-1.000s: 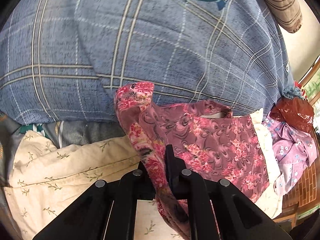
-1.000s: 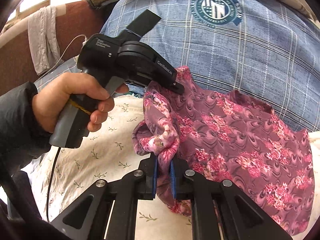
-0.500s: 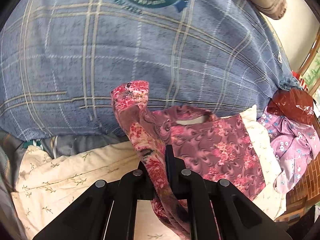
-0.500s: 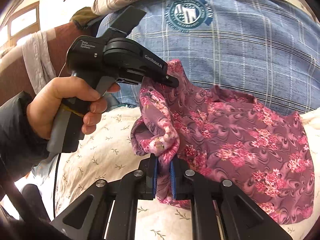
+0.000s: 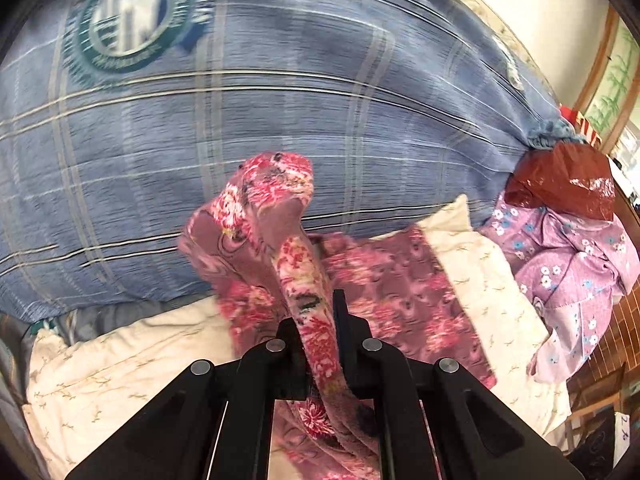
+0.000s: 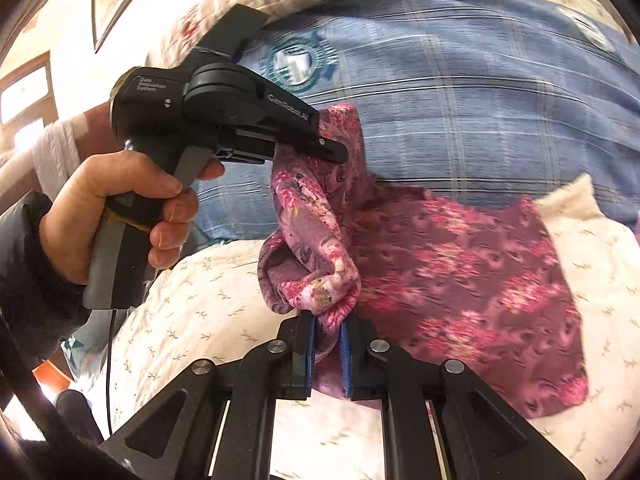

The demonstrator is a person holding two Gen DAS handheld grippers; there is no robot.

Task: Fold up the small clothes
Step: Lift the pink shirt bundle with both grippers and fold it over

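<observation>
Floral garment (image 6: 460,276), pink-maroun print, pinched at two spots along one edge and lifted off cream sprigged sheet (image 6: 208,312); rest of cloth trailing down and away to right in right wrist view, lower part lying flat on sheet. Left gripper (image 6: 332,148) pressed together on upper bit of edge, held in person's hand (image 6: 120,208), dark sleeve at wrist. Right gripper (image 6: 326,356) nearly closed, blue pads nipping a bunched roll of same edge lower down, close to sheet. Held strip running roughly up-down between the two grips, slack and twisted, not taut. In left wrist view, left gripper (image 5: 320,340) with fabric band rising out of jaws and flopping forward, main body of garment (image 5: 400,292) spread beyond and right of jaws. Blue plaid bedding (image 5: 320,100) with round crest behind, lilac flowered cloth (image 5: 568,264) and red plastic bag (image 5: 560,184) off to right, well apart from work. Motion blur on background in both views. Judged: mid-fold, edge carried toward laid-out part; flat body lying right of both jaws, so fold-over likely going that way. Right gripper nearer sheet, left one higher. Risk: twisted roll in right pinch landing as lump rather than clean crease.
</observation>
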